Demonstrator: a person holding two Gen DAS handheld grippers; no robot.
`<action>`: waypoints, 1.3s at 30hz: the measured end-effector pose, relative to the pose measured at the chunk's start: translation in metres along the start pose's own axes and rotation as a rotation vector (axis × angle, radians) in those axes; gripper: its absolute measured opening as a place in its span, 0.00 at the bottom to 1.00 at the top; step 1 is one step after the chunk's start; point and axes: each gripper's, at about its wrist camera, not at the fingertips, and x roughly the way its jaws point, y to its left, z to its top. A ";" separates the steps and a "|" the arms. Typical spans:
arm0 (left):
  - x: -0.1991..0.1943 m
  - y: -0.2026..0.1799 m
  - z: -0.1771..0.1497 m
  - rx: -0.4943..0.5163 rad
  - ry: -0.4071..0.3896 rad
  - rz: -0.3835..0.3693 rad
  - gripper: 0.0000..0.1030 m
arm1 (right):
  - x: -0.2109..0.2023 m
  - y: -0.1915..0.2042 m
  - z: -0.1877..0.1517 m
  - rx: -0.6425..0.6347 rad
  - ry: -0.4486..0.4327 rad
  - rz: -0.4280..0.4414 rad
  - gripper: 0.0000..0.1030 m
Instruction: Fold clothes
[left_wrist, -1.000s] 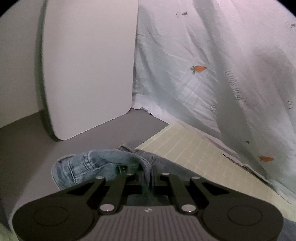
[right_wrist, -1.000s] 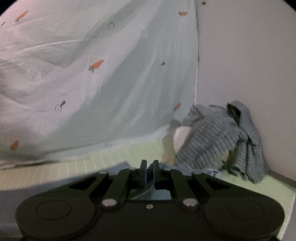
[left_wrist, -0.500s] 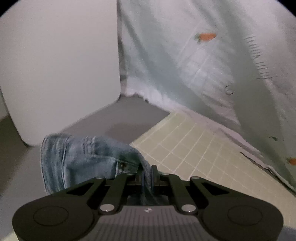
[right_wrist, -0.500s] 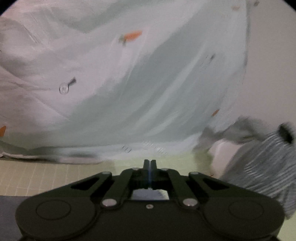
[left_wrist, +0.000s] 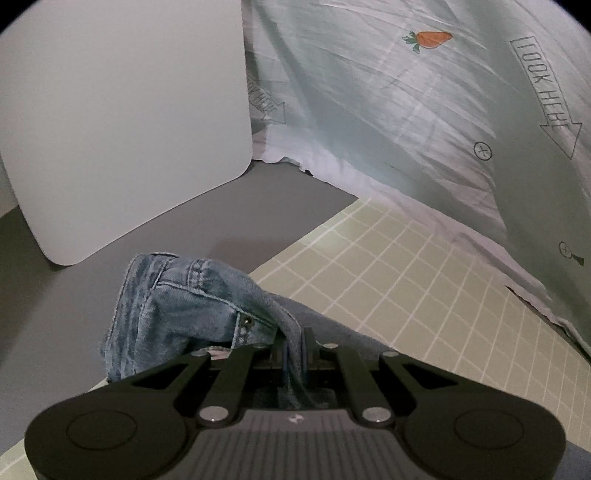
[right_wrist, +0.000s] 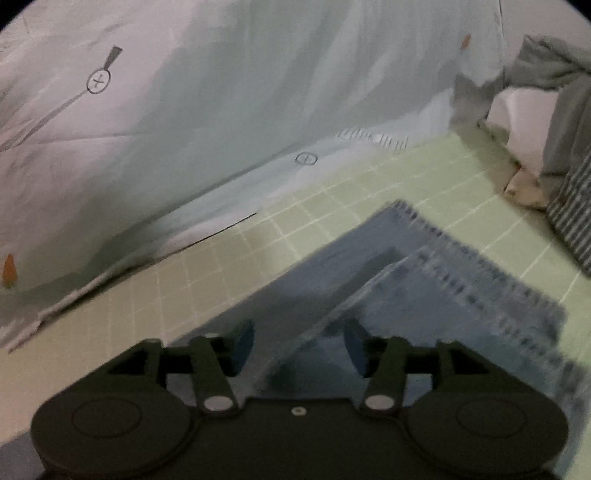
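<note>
from the left wrist, the left gripper (left_wrist: 293, 347) is clenched on a bunched fold of the blue jeans (left_wrist: 177, 310), the denim pinched between its closed jaws and heaped up just ahead and to the left, with a seam and a rivet showing. the jeans sit where a pale green gridded mat (left_wrist: 424, 280) meets a bare grey tabletop (left_wrist: 221, 218). a white board with rounded corners (left_wrist: 122, 118) stands upright on the grey surface at the back left. behind the mat hangs a pale mint sheet (left_wrist: 388, 99) printed with carrots, small crosshead screws and "look here" arrows, its hem lying on the mat's far edge. from the right wrist, the picture is blurred; the right gripper (right_wrist: 299, 345) has its jaws opening, blue pads apart, and the jeans (right_wrist: 424, 273) lie spread flat on the green mat (right_wrist: 332, 192) under and between them, not pinched, a frayed hem running across toward the right. the same printed sheet (right_wrist: 221, 92) fills the back, and a crumpled grey checked shirt (right_wrist: 569, 129) is piled at the far right, near the mat's corner.
</note>
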 end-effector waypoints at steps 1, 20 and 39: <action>-0.001 0.001 0.000 -0.002 0.001 0.002 0.08 | 0.004 0.008 -0.002 -0.019 0.012 -0.034 0.62; -0.040 0.037 -0.003 -0.089 -0.054 -0.053 0.07 | -0.075 -0.014 0.001 0.036 -0.204 -0.074 0.03; -0.021 -0.047 -0.017 0.153 0.007 -0.166 0.75 | -0.025 0.031 0.002 -0.245 -0.080 0.032 0.94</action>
